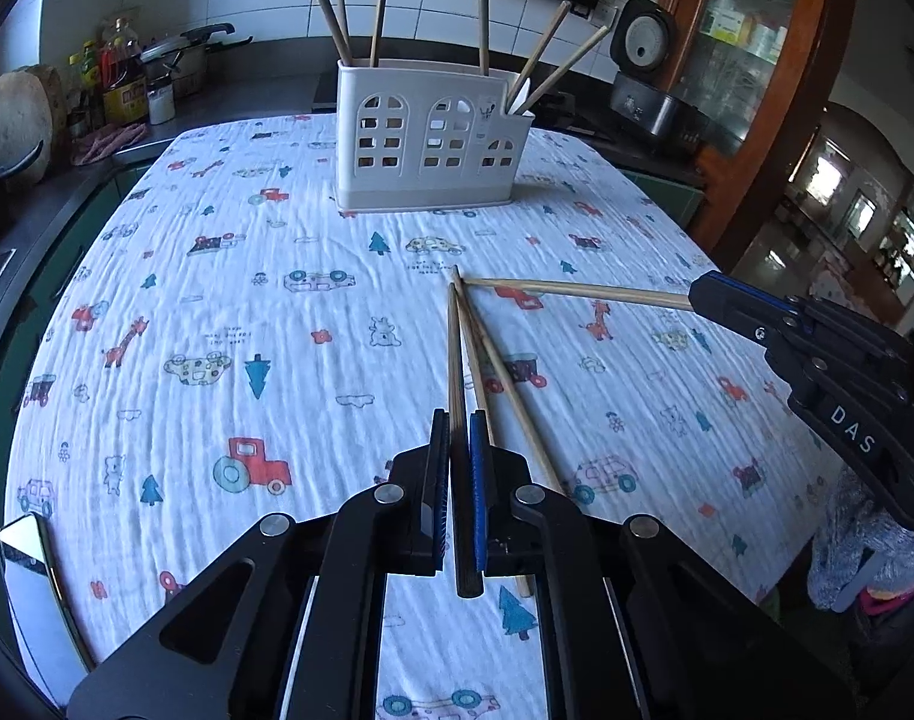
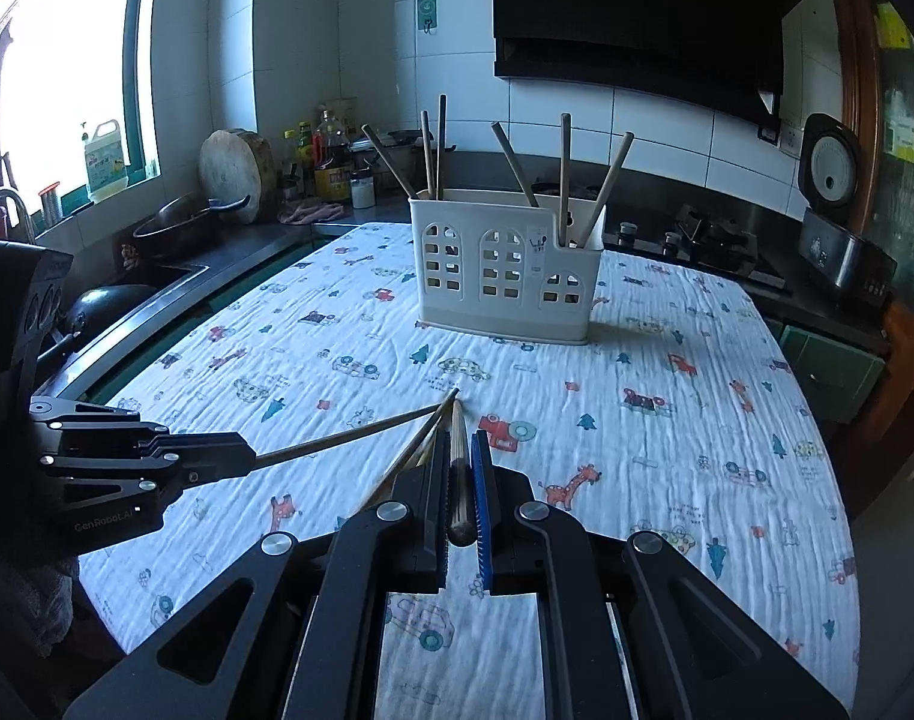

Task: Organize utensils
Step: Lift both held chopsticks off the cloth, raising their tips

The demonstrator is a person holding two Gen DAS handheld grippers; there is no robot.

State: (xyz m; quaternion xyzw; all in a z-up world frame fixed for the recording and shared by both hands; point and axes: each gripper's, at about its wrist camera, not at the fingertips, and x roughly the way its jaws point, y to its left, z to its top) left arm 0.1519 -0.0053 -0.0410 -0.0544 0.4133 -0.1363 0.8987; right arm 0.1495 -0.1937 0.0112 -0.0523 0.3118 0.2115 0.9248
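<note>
Both wrist cams low, fwd-down; shared view: utensil holder (image 1: pixel 432 141).

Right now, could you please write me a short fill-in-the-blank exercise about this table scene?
1. The left gripper is shut on one ____.
2. The right gripper likewise grips a single ____.
3. Other chopsticks stand upright in the white ____ on the cloth.
4. Two loose chopsticks lie on the ____ beside the left gripper.

Missing words: chopstick; chopstick; holder; tablecloth
</note>
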